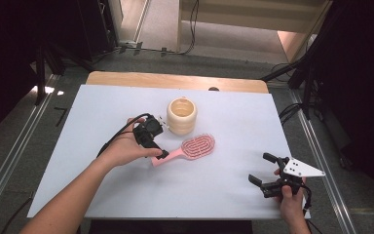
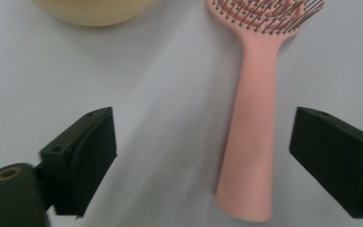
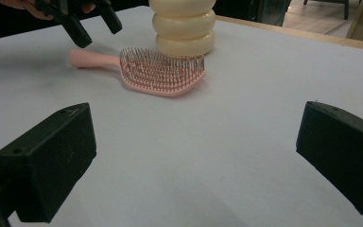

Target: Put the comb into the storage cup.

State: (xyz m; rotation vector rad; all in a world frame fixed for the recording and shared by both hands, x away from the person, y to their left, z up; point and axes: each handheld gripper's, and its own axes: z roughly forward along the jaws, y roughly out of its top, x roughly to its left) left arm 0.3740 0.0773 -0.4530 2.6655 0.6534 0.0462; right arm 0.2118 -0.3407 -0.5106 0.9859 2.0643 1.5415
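Jaws of left gripper (image 2: 203,161) are held wide apart w/ pink plastic hairbrush (image 2: 255,118) handle between, ungripped; cream ribbed cup (image 1: 181,115) just beyond, contents not visible; right gripper (image 1: 264,171) spread, empty.

— What do the two hand tools look like?
— Both are black. The left gripper (image 1: 152,138) trails a black cable along a bare forearm, no sleeve.
— And the other?
— The right gripper (image 1: 264,169) carries a grey three-cornered plate with dark dots. Its jaws are blocky black pads, each with a small hole.
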